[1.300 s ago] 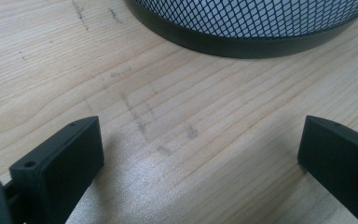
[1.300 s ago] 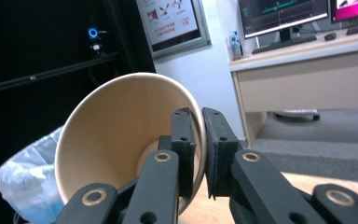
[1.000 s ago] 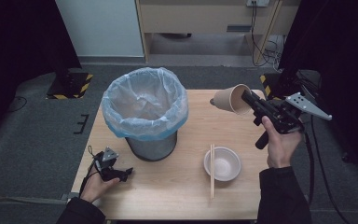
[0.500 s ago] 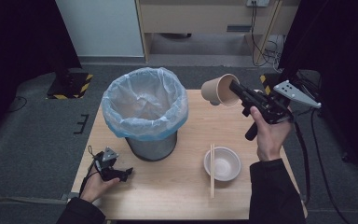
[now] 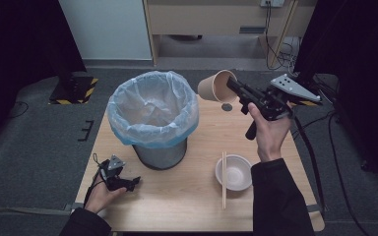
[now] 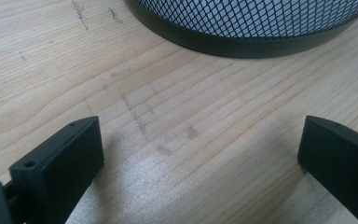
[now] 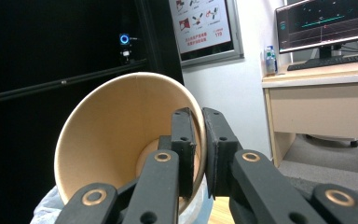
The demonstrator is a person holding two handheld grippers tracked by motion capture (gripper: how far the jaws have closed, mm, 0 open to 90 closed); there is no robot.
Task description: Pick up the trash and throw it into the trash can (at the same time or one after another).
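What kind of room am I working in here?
Probably an office or lab set up for recording. The right gripper view shows a desk with a monitor and keyboard, and a poster on the wall; black curtains flank the table.

Right gripper (image 5: 237, 88) raised, jaws clamped; left gripper (image 5: 134, 181) apparently resting low, jaws apart.

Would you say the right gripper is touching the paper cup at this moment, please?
Touching. In the right gripper view, the right gripper has its jaws pinched on the paper cup wall at the rim, one jaw inside and one outside.
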